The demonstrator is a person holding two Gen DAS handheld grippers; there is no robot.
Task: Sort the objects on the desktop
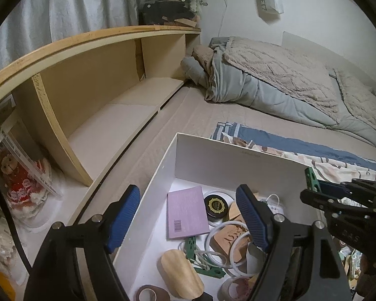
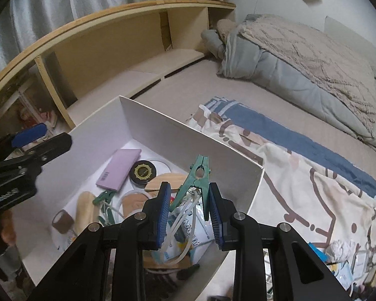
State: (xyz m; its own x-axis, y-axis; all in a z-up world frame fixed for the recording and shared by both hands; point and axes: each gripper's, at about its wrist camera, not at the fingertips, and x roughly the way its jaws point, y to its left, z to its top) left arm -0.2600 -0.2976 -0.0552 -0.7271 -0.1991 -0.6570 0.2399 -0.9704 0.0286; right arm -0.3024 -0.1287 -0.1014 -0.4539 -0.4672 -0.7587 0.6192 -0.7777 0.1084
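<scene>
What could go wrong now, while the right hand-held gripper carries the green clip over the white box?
1. The right hand-held gripper holds the green clip with white cords hanging from it; they may snag on items below.
2. The clip is pinched near one end and tilted, so it could slip and land outside the white box, on the bed.
3. The left hand-held gripper is open over the same box; the two could bump.
</scene>
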